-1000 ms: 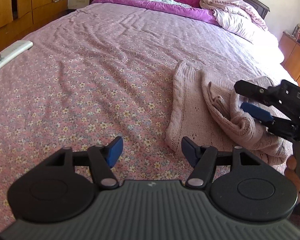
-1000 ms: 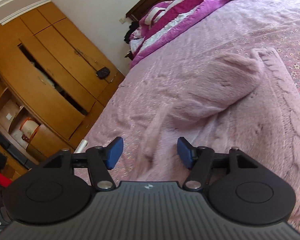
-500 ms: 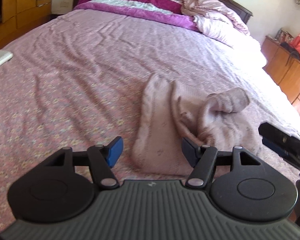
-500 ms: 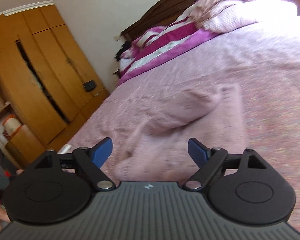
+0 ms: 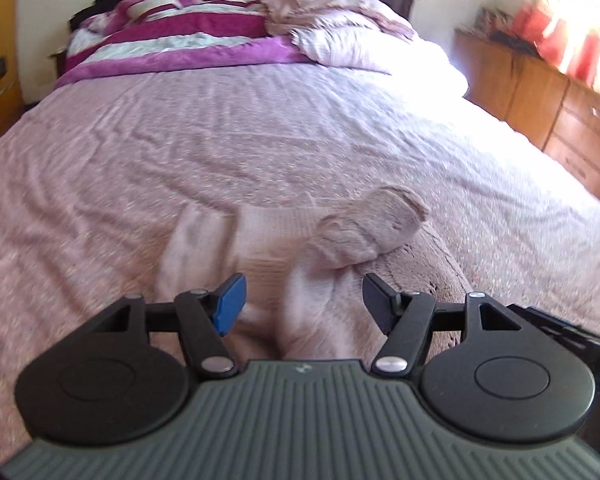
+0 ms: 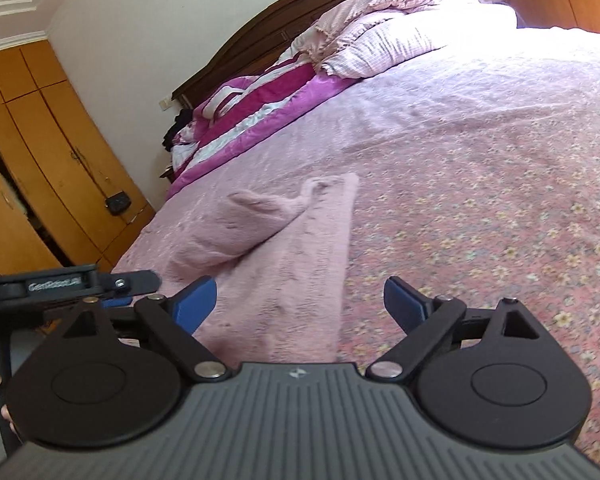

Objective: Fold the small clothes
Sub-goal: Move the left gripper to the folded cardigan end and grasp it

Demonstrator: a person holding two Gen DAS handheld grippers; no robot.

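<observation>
A small pale pink knitted sweater (image 5: pixel 284 236) lies partly folded on the pink floral bedspread (image 5: pixel 180 152), one sleeve bunched on top (image 5: pixel 372 224). My left gripper (image 5: pixel 302 304) is open and empty, just above the sweater's near edge. In the right wrist view the sweater (image 6: pixel 284 256) lies lengthwise in front, its sleeve (image 6: pixel 244 224) folded across. My right gripper (image 6: pixel 300 304) is open and empty over the sweater's near end. The left gripper's body (image 6: pixel 72 284) shows at the left edge of that view.
A purple and white striped quilt (image 5: pixel 188 40) and pale pink pillows (image 5: pixel 340 28) lie at the dark wooden headboard. A wooden dresser (image 5: pixel 548 92) stands right of the bed. Wooden wardrobes (image 6: pixel 48 152) stand on the left.
Both grippers have pulled back toward the near edge of the bed and turned toward the headboard. The right gripper let go of the sleeve, which now lies across the sweater.
</observation>
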